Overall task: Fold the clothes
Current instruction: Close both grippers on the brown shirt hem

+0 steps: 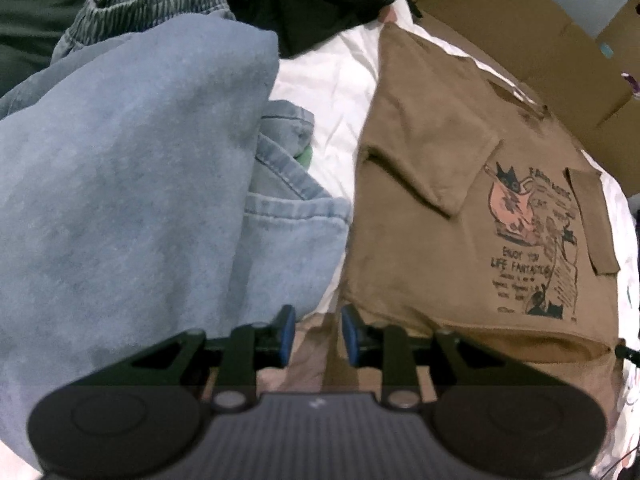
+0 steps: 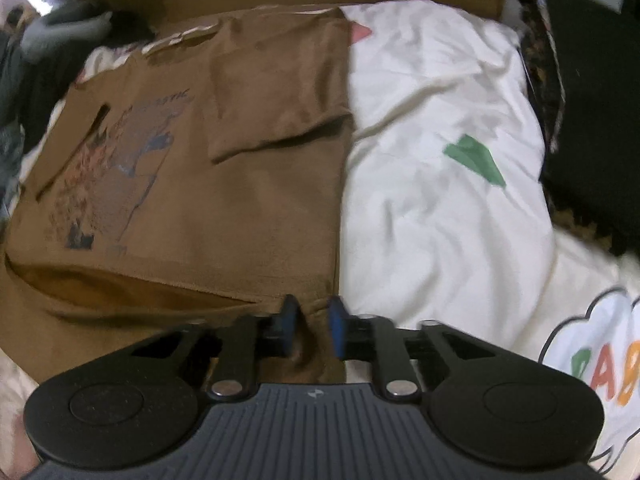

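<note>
The brown T-shirt (image 1: 440, 208) is looking like soft matt cotton, the jeans (image 1: 288, 200) like rough, faded denim, the bedsheet (image 2: 440, 160) like smooth cloth.

Your right gripper (image 2: 314, 330) has its blue pads around the lower hem corner of the brown T-shirt (image 2: 248, 208), a narrow gap between them. The shirt lies on the white sheet (image 2: 440, 208), both sleeves folded inward.

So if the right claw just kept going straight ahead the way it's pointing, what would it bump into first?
Most likely the brown printed T-shirt. The right claw sits at its near hem, cloth showing between the partly closed fingers, so it would slide along the shirt's right edge beside the white bedsheet. Depth is unclear.
</note>
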Demonstrator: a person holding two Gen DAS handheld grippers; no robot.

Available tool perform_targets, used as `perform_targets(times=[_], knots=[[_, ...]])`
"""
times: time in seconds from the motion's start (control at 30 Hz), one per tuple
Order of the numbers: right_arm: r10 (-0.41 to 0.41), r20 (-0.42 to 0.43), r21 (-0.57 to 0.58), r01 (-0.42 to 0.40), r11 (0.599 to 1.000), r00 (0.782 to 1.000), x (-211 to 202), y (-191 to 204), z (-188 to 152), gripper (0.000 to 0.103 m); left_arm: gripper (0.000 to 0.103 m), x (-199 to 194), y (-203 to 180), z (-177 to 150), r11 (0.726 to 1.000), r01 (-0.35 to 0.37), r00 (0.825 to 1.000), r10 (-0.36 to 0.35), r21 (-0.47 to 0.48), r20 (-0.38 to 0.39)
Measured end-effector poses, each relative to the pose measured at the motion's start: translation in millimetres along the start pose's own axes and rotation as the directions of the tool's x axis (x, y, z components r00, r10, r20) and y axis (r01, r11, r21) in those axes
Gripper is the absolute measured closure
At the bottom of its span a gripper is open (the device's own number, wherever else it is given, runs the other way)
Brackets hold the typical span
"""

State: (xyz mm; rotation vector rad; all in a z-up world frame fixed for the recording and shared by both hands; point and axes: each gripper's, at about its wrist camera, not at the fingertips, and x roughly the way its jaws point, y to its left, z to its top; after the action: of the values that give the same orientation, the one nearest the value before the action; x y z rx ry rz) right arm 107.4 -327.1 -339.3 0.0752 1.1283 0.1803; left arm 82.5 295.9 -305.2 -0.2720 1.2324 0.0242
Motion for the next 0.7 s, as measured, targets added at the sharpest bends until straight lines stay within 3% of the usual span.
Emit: perform_targets(times=[0.1,0.3,0.47,0.7], knots=[[-0.023,0.021,0.006,0.023,1.0,1.0,-5.1,2.0,-1.3,0.094,0.076,-2.3,-2.4,-0.8,1.0,0.001,1.0,-0.002,0.029,0.027],[-0.049,0.01,0.131,0.047,0.99,0.999,-10.7,-14.0,-4.5,0.098,0.075,7.9,-10.4,1.5,0.995,0.018,0.999,-0.022,0.097,0.042],[-0.062,0.009,0.141,0.06,0.988,0.998,-11.1,-10.9,-2.7,0.098,0.074,21.9,-16.2,1.9,0.992,0.044,0.999,-0.047,0.121,0.027],[-0.081,0.008,0.124,0.079,0.989,0.997,-10.1,-5.1,0.0,0.098,0.077,31.6,-20.2,-4.9,0.987,0.009,1.0,-0.013,0.158,0.028]])
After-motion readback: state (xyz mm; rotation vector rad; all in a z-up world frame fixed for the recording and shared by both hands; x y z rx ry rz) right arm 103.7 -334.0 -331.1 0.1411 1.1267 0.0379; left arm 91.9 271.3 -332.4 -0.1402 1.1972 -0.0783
